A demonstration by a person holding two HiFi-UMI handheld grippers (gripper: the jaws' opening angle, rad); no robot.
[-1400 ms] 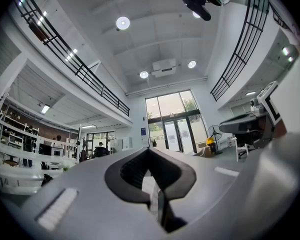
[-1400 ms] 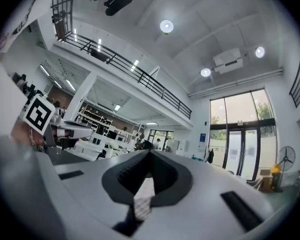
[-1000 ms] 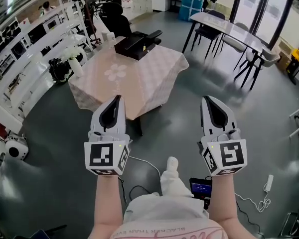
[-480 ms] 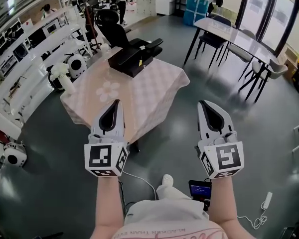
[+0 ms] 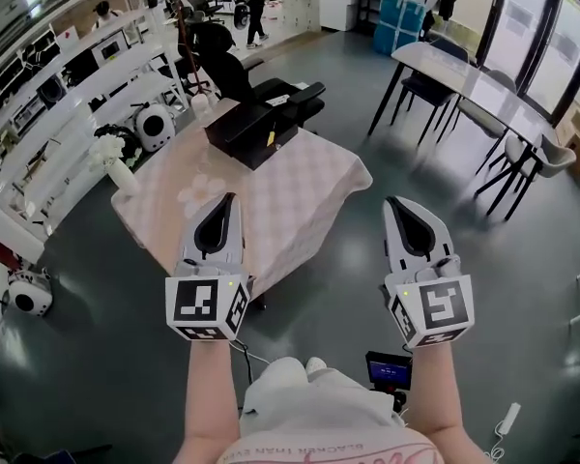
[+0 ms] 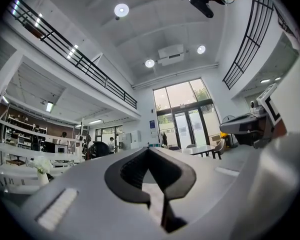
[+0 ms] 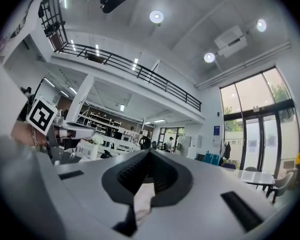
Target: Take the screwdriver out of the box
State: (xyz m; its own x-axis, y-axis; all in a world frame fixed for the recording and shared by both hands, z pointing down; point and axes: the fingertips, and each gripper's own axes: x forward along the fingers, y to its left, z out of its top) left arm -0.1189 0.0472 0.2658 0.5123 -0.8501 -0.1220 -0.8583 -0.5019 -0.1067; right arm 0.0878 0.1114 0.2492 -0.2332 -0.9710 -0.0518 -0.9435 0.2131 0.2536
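Both tongs are pressed together and empty, the left tongs (image 5: 226, 203) and the right tongs (image 5: 396, 204) held level side by side over the grey floor, short of the counter (image 5: 309, 187) with its pale checked cloth. The black box (image 5: 256, 129) sits at the far end of that counter, well apart from both tongs. I can't see the screwdriver, so I judge it is inside, and I can't tell how the lid stands. To do this well I would close in on the counter's near edge, get my view over the box first, then spread one pair of tongs only once the handle shows. I'd keep clear of the white flower vase (image 5: 114, 162) near the left edge.
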